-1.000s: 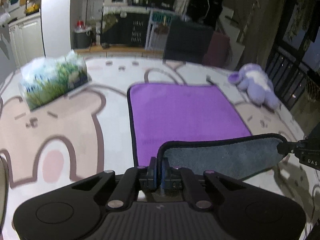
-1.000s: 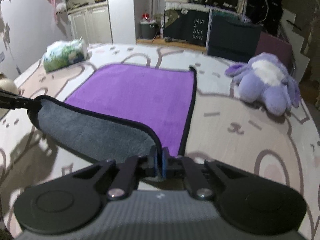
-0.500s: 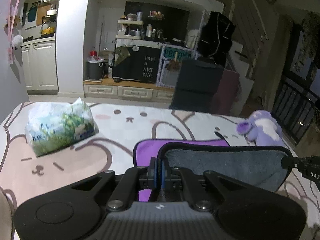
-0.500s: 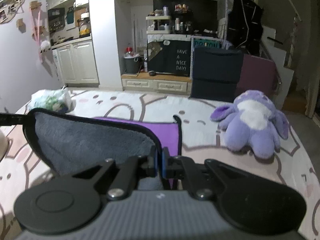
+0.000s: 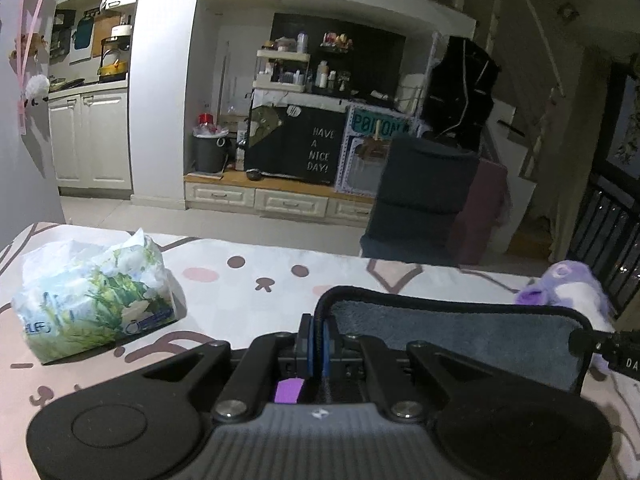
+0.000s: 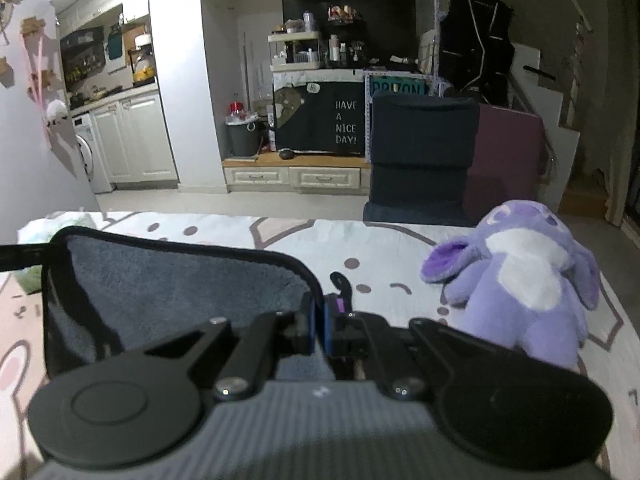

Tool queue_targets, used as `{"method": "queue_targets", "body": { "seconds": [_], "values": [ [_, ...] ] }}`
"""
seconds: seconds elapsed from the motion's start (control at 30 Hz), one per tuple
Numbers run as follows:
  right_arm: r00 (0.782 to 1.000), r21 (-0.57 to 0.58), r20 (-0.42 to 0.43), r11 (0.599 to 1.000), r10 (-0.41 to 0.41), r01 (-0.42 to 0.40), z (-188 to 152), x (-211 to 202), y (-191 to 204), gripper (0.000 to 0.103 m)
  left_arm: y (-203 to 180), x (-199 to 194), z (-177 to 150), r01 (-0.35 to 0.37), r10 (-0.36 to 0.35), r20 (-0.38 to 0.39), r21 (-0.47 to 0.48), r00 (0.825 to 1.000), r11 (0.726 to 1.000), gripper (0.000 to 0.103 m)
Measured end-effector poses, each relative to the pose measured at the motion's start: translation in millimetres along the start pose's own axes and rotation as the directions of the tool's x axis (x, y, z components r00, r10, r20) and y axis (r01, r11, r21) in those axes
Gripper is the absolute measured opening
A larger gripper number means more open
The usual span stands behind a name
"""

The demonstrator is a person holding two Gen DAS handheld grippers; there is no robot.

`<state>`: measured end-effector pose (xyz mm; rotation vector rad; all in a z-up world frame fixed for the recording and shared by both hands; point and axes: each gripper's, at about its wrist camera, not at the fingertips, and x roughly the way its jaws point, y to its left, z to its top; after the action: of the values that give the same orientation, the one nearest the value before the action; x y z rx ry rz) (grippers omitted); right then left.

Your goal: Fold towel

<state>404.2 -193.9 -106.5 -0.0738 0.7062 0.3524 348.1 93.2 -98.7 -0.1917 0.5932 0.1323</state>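
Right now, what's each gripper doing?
Left gripper: closed on a corner of the towel.
Right gripper: closed on the towel's other corner.

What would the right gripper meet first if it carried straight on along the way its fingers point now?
Probably nothing near: the right gripper, shut on the towel, points over the bear-print cover, left of the purple plush toy, towards the distant dark chair. Depth is unclear.

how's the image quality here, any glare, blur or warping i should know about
Left wrist view: dim room, fisheye bends the cabinets and walls, corners vignetted black; the tissue pack and the towel clamped in the left gripper read fairly sharp. Right wrist view: ceiling light blows out the top-left corner; the right gripper body is soft up close, the purple plush toy slightly soft.
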Motion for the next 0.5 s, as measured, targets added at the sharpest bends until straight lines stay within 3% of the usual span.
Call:
{"method": "queue_targets", "body": {
  "seconds": [0.27,0.5],
  "values": [
    [0.998,-0.035,-0.061,0.999,-0.004,0.002,16.2,60.8,8.9,0.005,14.6,51.0,-2.9,-0.036,0.035,-0.073,-0.003,0.997,0.999,0.004],
    [0.99,-0.039,-0.14,0.999,-0.034,0.029,9.0,105.0,11.1,0.005,16.3,85.6,-4.5,-0.033,0.035,-0.132,0.017,0.991,0.999,0.004]
  ]
}}
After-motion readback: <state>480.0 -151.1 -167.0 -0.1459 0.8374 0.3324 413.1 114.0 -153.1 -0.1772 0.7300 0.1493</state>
